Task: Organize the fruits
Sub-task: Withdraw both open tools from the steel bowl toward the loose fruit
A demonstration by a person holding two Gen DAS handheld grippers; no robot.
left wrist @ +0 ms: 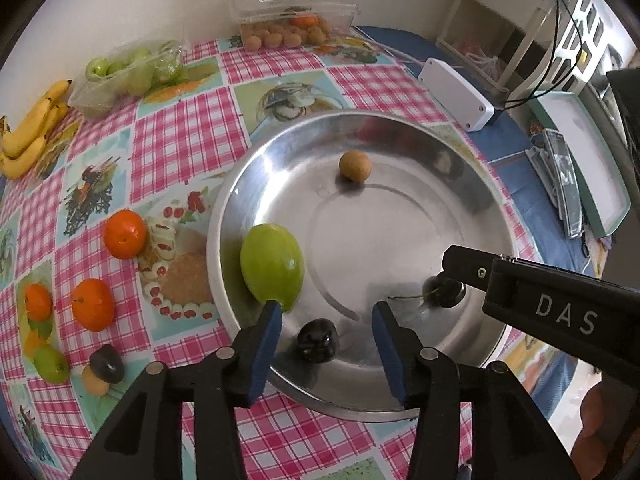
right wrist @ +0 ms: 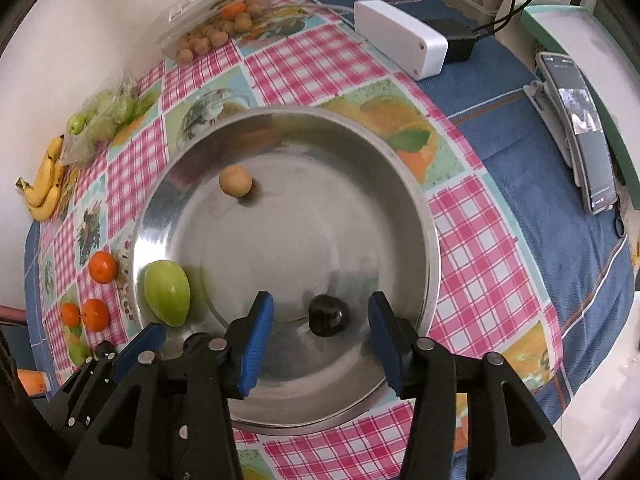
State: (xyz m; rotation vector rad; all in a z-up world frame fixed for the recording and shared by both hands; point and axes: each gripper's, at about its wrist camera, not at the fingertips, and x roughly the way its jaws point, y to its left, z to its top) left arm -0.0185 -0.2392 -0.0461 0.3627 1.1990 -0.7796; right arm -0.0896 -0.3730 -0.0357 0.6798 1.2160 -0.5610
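Both grippers hang over the steel bowl with jaws apart and pads clear of fruit: the left gripper straddles a dark cherry on the near wall, and the right gripper straddles a stemmed cherry on the bowl floor, which I judge to be fruit just set down. Also in the bowl are a green fruit against the left wall and a small tan fruit toward the back, while oranges, bananas and two clear fruit packs remain on the checked tablecloth, seemingly awaiting sorting. In the left view the right gripper's finger partly covers the stemmed cherry, and the kind of the green fruit cannot be determined.
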